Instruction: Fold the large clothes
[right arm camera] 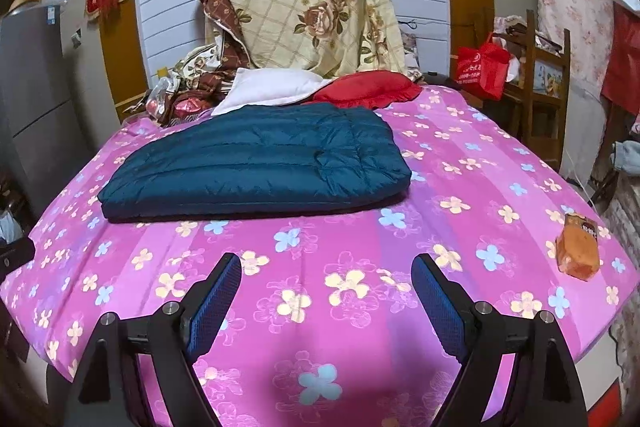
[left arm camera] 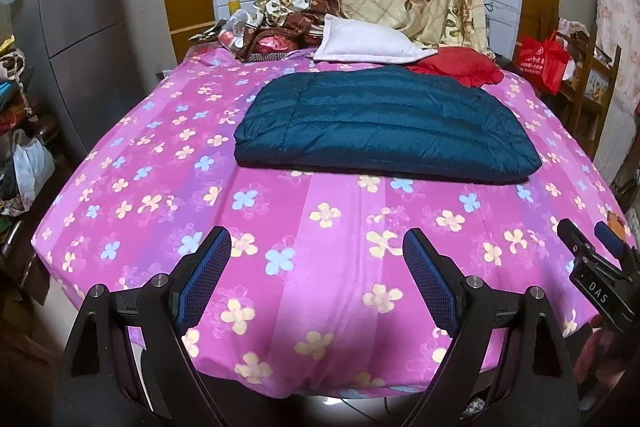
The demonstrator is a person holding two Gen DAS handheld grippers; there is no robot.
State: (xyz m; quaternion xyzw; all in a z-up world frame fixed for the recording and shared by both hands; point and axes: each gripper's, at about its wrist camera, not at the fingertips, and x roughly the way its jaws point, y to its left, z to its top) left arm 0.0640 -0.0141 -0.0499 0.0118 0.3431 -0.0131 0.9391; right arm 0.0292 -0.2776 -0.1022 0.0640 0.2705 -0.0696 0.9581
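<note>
The teal quilted jacket [left arm camera: 384, 131] lies folded into a flat rectangle mid-bed (layers stacked at its near edge) — folding looks done. Left claw [left arm camera: 316, 275] and right claw [right arm camera: 326, 295] gape wide, empty, short of it.

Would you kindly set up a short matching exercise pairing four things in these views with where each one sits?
Things:
1. teal quilted jacket
2. orange packet
3. red cushion
4. red bag

Places:
A. off the bed, by the wooden shelf on the right
B. far end of the bed, beside the white pillow
C. folded flat on the middle of the pink flowered bedsheet
D. alone near the bed's right edge

Pairs: 1-C, 2-D, 3-B, 4-A
</note>
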